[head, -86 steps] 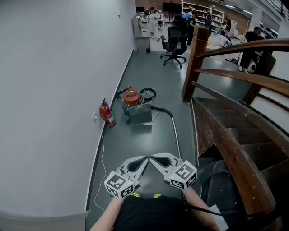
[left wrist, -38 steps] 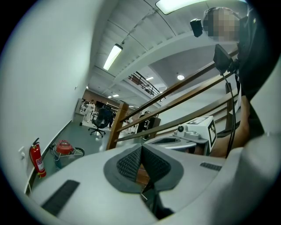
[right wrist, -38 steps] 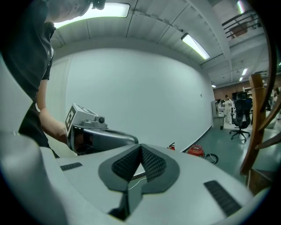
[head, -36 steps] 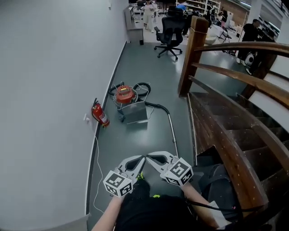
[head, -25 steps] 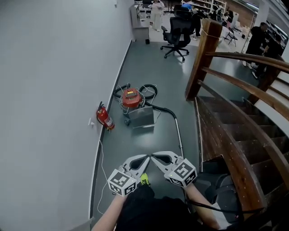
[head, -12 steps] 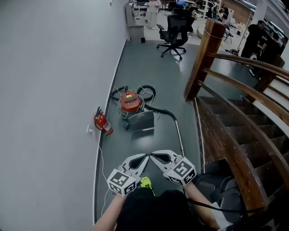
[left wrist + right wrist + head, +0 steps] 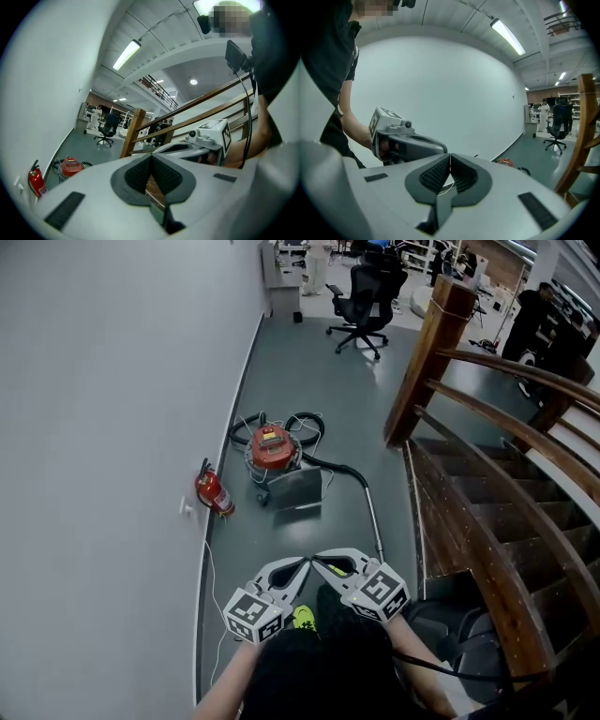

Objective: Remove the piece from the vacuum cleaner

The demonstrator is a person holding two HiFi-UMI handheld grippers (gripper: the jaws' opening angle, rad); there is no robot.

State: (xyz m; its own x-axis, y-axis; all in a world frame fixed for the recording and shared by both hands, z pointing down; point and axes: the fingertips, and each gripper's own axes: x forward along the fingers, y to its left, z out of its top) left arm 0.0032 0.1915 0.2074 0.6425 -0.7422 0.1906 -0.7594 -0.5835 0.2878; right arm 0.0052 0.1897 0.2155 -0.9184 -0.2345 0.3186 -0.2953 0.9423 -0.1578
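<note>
Walk up to the vacuum cleaner (image 7: 273, 448), on the floor (image 7: 323, 367) well ahead beside the fire extinguisher (image 7: 213, 491) by the wall (image 7: 112, 427), and spread the left gripper (image 7: 304, 565) and right gripper (image 7: 316, 565), both pressed closed and empty, only once within reach.

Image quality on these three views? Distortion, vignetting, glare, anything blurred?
Head view: wide-angle bowing along the wall, even light, vacuum cleaner sharp. Left gripper view: strong fisheye, black corners, ceiling light blown out, left gripper filling the lower frame. Right gripper view: same fisheye and dark rim, glaring ceiling strip, right gripper in focus.
</note>
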